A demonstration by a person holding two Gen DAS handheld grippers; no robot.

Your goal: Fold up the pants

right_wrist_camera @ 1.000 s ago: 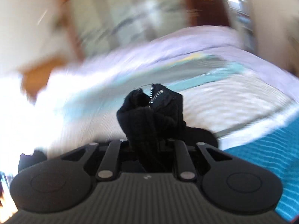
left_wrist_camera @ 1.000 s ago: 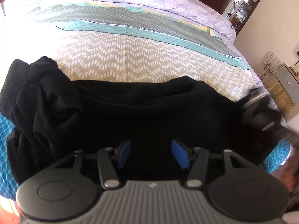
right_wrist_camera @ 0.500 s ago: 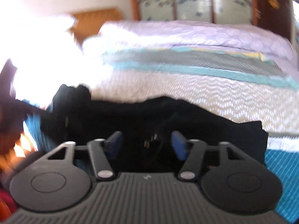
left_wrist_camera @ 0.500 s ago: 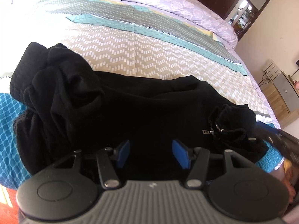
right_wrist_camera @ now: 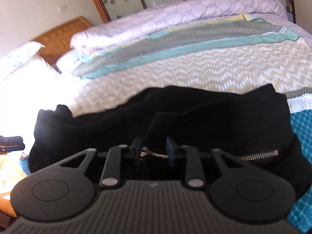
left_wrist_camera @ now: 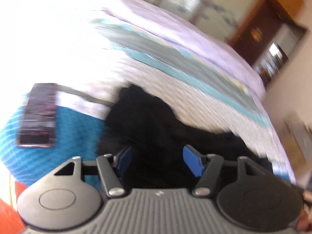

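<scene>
Left wrist view, heavily blurred: left tool [left_wrist_camera: 156,160] released, blue pads [left_wrist_camera: 192,160] spread wide, nothing between them. Hovered over the near edge of the black pants [left_wrist_camera: 156,124], heaped on the bed [left_wrist_camera: 204,89] where the teal quilt panel met the beige chevron one. Dark flat phone-like object [left_wrist_camera: 38,115] lay on the teal panel, well apart from the pants toward the left. Lilac duvet [left_wrist_camera: 175,33] bunched along the far side.

Right wrist view, sharper: right tool [right_wrist_camera: 153,152] also released, pads parted with a moderate gap, poised just above the pants [right_wrist_camera: 195,120]. Fabric spread across the bed [right_wrist_camera: 214,72] in a wide, rumpled band, one layer turned over on top. Silver zipper [right_wrist_camera: 259,155] exposed near the right end. Whether the pads touched cloth: could not tell. Lilac duvet [right_wrist_camera: 185,17] and wooden headboard [right_wrist_camera: 62,35] beyond.
</scene>
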